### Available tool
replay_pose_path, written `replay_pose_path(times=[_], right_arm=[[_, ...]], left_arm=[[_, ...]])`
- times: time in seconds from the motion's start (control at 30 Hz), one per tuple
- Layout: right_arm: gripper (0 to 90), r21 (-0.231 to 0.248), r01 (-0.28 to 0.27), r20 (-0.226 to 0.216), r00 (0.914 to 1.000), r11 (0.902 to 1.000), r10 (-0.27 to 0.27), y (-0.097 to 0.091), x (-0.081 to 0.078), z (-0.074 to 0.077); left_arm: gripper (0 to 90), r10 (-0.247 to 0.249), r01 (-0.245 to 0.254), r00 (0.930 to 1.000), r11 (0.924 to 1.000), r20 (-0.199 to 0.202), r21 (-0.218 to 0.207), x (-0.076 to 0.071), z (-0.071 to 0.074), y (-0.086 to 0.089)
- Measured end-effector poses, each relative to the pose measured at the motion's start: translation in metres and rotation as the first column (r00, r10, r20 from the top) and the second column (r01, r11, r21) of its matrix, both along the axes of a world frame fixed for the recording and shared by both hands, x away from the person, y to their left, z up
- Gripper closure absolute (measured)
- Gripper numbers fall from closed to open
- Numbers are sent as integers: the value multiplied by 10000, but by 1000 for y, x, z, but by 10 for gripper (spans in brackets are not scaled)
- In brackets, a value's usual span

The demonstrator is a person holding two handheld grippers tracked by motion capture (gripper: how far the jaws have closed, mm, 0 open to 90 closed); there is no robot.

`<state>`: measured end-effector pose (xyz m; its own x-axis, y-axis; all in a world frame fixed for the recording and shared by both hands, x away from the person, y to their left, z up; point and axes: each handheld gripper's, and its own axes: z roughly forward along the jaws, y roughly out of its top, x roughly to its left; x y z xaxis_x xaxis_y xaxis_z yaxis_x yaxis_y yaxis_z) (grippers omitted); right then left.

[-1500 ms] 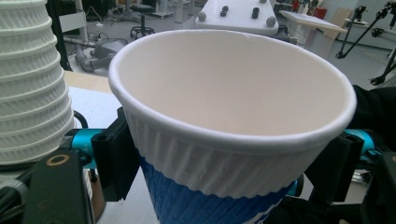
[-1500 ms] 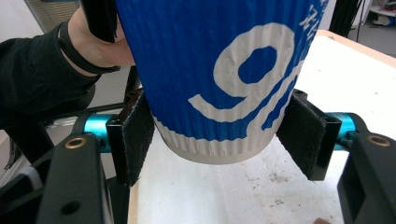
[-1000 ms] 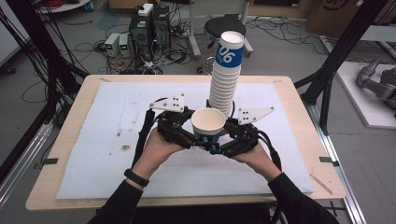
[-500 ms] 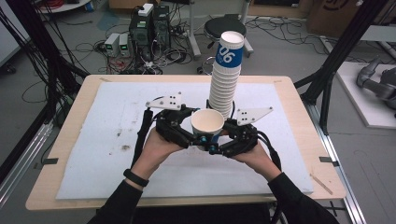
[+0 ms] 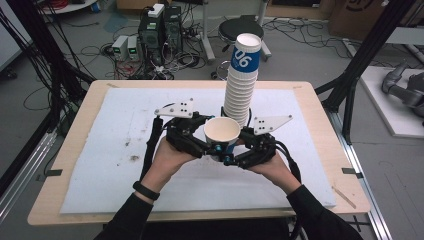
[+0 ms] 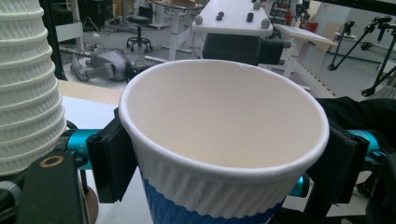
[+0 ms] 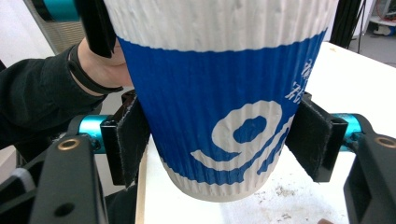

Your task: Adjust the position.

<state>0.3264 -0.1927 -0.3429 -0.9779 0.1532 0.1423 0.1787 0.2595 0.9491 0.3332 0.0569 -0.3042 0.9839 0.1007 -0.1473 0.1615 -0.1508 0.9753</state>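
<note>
White foam covers the wooden table (image 5: 75,165), and cables and computer boxes lie on the floor behind it.

Both forearms come in from the bottom of the high view, in dark sleeves. The two hands meet in the middle of the table, close together, with the grippers pointing in at each other. The left gripper (image 5: 200,145) comes from the left side and the right gripper (image 5: 235,155) comes from the right side.

One paper cup (image 5: 221,134) sits between them. It stands straight up, with its open mouth to the ceiling and its bottom to the table. It is white at the top and blue lower down, with white letters on the blue.

The left gripper's black jaws sit high on the cup (image 6: 224,154), just under the rim, one on each side. Its jaws have just been closing with the cup between them. The pads look like they touch the cup, but I cannot tell if they squeeze it.

The right gripper's jaws sit lower, on the blue part of the cup (image 7: 219,107). Both pads press on its sides, so this gripper holds the cup.

Just behind the cup stands a tall stack of cups (image 5: 240,85).
</note>
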Motion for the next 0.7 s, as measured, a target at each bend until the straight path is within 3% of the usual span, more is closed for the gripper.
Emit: replay_pose_path(times=[0.23, 0.7], right_arm=[[214, 31, -37, 165, 9999, 10000, 36, -3, -1, 2], [207, 160, 460, 464, 9978, 9988, -467, -26, 4, 10]], left_arm=[[211, 64, -65, 10000, 9999, 68, 155, 1, 0, 2], [213, 436, -446, 9986, 9984, 297, 348, 2, 1, 13]])
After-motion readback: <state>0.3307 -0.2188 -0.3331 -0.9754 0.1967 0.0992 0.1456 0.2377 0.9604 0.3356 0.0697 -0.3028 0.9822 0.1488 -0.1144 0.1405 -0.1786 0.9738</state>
